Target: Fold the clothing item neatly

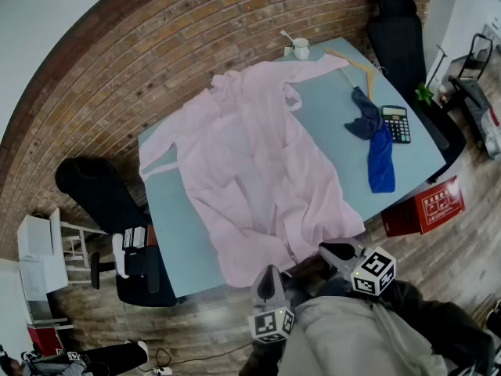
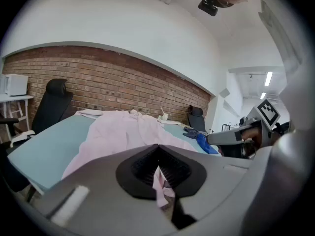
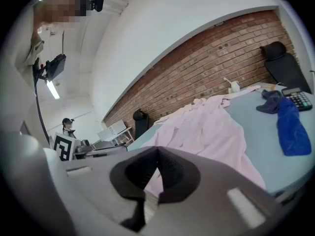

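A pink shirt [image 1: 250, 163] lies spread open across the light blue table [image 1: 407, 163], its hem hanging over the near edge. My left gripper [image 1: 270, 272] is at the hem's near left part. In the left gripper view the left gripper [image 2: 158, 163] is shut, with a strip of the pink shirt [image 2: 160, 185] pinched between its pads. My right gripper [image 1: 329, 249] sits at the hem's near right corner. The right gripper [image 3: 157, 156] is shut as well, and pink cloth [image 3: 153, 183] shows in the notch under its tips.
A blue cloth [image 1: 381, 161], a darker cloth [image 1: 364, 120], a calculator [image 1: 396, 124], a wooden hanger [image 1: 352, 65] and a white cup [image 1: 300, 49] lie on the table's right part. Black chairs [image 1: 102, 194] [image 1: 399, 30] stand at both ends. A red box [image 1: 427, 206] sits on the floor.
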`<state>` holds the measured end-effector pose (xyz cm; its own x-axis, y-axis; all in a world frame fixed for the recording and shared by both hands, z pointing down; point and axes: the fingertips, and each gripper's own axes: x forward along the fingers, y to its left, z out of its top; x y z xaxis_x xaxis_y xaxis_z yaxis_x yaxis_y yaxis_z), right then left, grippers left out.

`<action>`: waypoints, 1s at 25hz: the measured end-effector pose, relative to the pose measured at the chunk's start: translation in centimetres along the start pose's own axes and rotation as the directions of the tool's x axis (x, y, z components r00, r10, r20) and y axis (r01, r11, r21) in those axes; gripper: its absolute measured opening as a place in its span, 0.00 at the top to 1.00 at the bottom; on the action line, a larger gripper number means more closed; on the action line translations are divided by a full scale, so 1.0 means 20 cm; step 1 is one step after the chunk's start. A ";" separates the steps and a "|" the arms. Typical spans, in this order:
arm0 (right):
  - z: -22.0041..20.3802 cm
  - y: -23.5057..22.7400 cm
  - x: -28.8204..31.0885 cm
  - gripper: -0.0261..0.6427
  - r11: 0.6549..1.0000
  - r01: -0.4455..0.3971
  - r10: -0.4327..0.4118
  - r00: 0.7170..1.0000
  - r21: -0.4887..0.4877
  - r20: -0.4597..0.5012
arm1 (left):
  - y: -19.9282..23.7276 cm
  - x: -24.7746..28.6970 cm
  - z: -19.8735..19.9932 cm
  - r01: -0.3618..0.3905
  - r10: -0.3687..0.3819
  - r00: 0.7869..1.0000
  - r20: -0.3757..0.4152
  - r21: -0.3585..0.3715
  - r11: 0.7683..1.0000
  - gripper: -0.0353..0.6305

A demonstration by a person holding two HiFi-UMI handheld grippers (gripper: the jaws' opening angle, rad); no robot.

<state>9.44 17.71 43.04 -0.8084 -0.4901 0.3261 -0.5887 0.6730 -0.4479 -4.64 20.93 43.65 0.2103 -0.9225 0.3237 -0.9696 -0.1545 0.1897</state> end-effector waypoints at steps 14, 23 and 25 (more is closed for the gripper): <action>0.01 0.06 0.17 0.96 0.984 0.155 -0.161 0.985 0.090 0.066 | 0.24 0.09 0.03 0.141 -0.141 0.990 -0.030 0.013 0.990 0.94; 0.18 -0.14 0.14 0.96 0.937 0.325 -0.346 0.911 0.124 0.224 | 0.40 0.15 0.08 0.157 -0.157 0.988 -0.001 -0.046 0.987 0.94; 0.28 -0.26 0.14 0.96 0.929 0.354 -0.370 0.897 0.108 0.242 | 0.39 0.22 0.16 0.165 -0.165 0.986 0.014 -0.032 0.986 0.94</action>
<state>10.26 9.79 41.54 -0.5072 -0.8226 0.2570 -0.8332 0.3919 -0.3901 -11.74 14.63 43.60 0.3657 -0.8891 0.2752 -0.9170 -0.2936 0.2700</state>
